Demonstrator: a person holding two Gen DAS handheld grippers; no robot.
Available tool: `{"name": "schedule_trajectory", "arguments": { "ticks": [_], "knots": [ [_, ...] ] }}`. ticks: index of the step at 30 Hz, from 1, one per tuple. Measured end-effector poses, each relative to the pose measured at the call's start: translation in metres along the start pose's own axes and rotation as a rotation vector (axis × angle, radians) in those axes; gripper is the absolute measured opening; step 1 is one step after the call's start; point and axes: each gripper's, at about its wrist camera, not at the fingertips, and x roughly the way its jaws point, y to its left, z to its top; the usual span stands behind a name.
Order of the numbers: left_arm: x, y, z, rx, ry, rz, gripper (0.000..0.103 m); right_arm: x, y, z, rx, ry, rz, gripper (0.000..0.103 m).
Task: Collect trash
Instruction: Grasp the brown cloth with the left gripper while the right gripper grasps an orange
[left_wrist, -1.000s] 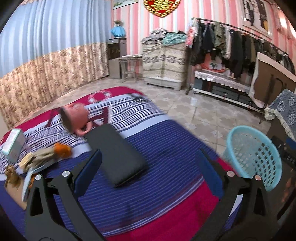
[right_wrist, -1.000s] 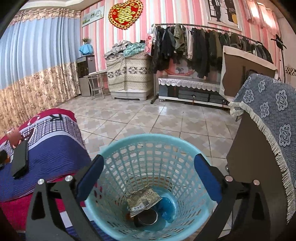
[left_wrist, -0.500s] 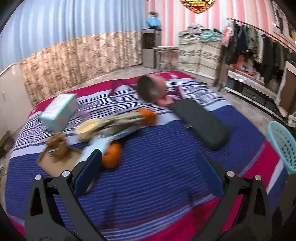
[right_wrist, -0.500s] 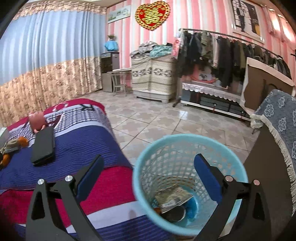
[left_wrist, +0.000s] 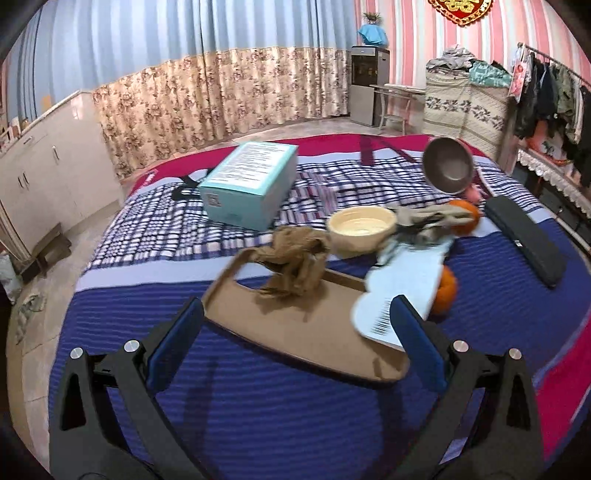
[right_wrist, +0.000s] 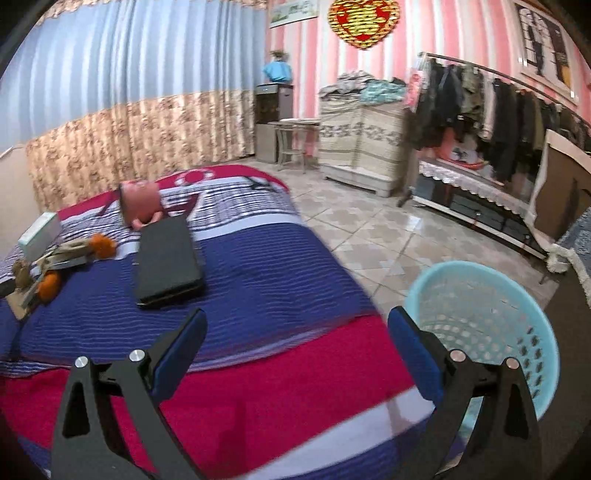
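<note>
My left gripper (left_wrist: 295, 332) is open and empty, just above the near edge of a flat brown cardboard piece (left_wrist: 306, 332) on the bed. A crumpled brown paper wad (left_wrist: 295, 258) lies on the cardboard. A white paper with a barcode (left_wrist: 402, 288) overlaps its right end. Crumpled wrappers (left_wrist: 428, 219) lie behind it. My right gripper (right_wrist: 295, 343) is open and empty over the red foot of the bed. The light blue trash basket (right_wrist: 491, 325) stands on the floor at its right.
On the striped bed (left_wrist: 258, 406) lie a teal box (left_wrist: 251, 184), a cream bowl (left_wrist: 360, 229), a pink pot (left_wrist: 448, 170), two oranges (left_wrist: 445, 290) and a black case (left_wrist: 524, 240). A clothes rack (right_wrist: 491, 110) and tiled floor (right_wrist: 369, 236) are to the right.
My left gripper swung left from the black case to the cardboard and paper and moved closer. My right gripper drew back from over the basket and turned left toward the bed.
</note>
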Motion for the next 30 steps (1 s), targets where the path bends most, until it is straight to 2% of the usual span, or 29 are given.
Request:
{"name": "schedule_trajectory", "arguments": {
  "ticks": [5, 8, 11, 13, 14, 17, 20, 22, 24, 26, 30],
  "knots": [
    [0.010, 0.004, 0.008, 0.005, -0.012, 0.022, 0.097, 0.007, 0.039, -0.002, -0.010, 0.036, 0.096, 0.096],
    [0.024, 0.007, 0.018, -0.014, 0.005, -0.004, 0.096, 0.012, 0.067, -0.003, -0.016, 0.063, 0.145, 0.096],
    [0.036, 0.003, 0.024, 0.001, 0.020, -0.038, 0.079, 0.018, 0.096, -0.005, -0.027, 0.089, 0.209, 0.096],
    [0.045, -0.002, 0.024, 0.022, 0.045, -0.056, 0.062, 0.020, 0.122, -0.006, -0.058, 0.106, 0.254, 0.096],
    [0.051, -0.003, 0.023, 0.030, 0.074, -0.068, 0.049, 0.022, 0.130, -0.005, -0.069, 0.108, 0.265, 0.096],
    [0.044, -0.001, 0.021, 0.021, 0.044, -0.082, 0.049, 0.024, 0.163, -0.006, -0.144, 0.111, 0.290, 0.096],
    [0.023, 0.005, 0.018, 0.013, -0.004, -0.056, 0.049, 0.027, 0.194, -0.006, -0.210, 0.109, 0.311, 0.096],
    [0.010, 0.013, 0.009, -0.009, -0.013, -0.059, 0.049, 0.028, 0.206, -0.005, -0.229, 0.113, 0.332, 0.096],
    [0.000, 0.024, -0.004, -0.025, -0.020, -0.030, 0.049, 0.030, 0.223, -0.001, -0.261, 0.109, 0.346, 0.096],
    [-0.004, 0.038, -0.020, -0.061, -0.015, -0.003, 0.049, 0.035, 0.240, -0.001, -0.301, 0.113, 0.349, 0.096],
    [-0.005, 0.064, -0.027, -0.193, -0.022, -0.032, 0.050, 0.045, 0.263, -0.002, -0.353, 0.156, 0.368, 0.093]
  ]
}}
